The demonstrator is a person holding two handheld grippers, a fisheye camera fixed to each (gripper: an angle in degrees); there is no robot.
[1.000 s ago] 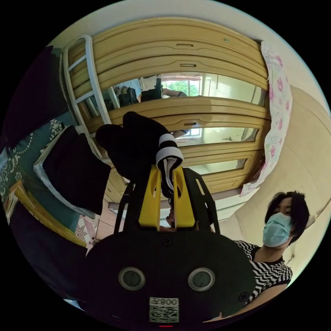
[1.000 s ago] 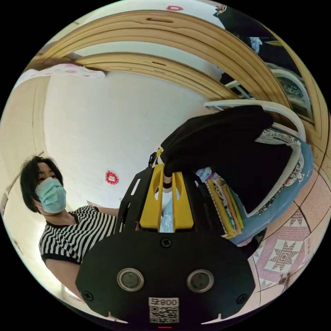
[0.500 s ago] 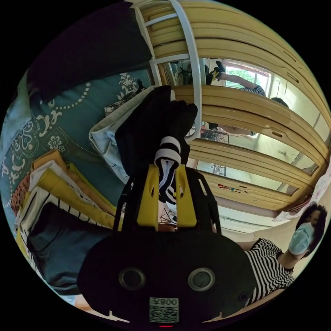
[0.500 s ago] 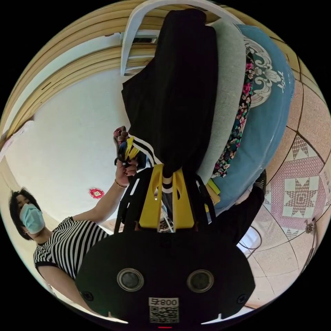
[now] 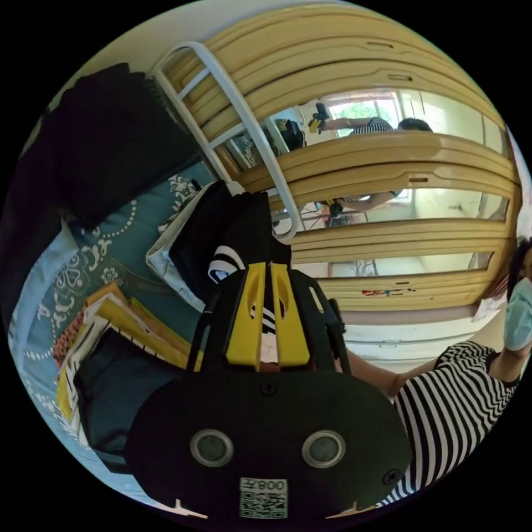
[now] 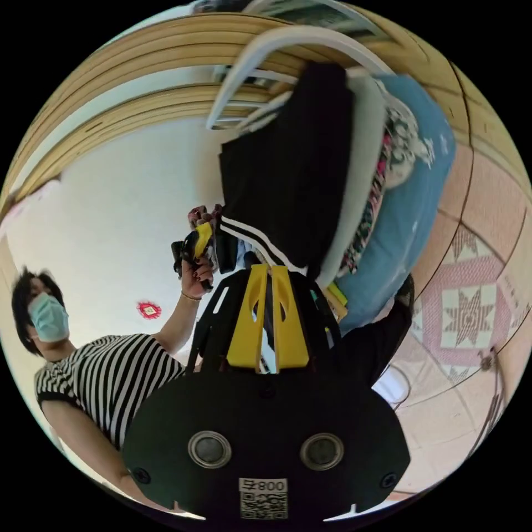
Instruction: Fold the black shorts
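The left gripper (image 5: 265, 266) has its yellow jaws brought together with barely a slit between them. The right gripper (image 6: 265, 269) has its jaws likewise together. In the right gripper view, the person's raised left hand (image 6: 195, 271) grasps the left gripper's handle.

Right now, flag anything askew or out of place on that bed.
Nothing looks damaged or spilled. The black shorts lie on a grey folded garment on the blue bedspread, their striped edge at the right gripper. The stack of folded clothes beside them is slightly fanned out.

Bright daylight — fisheye-bent edges, right gripper view motion-blurred.
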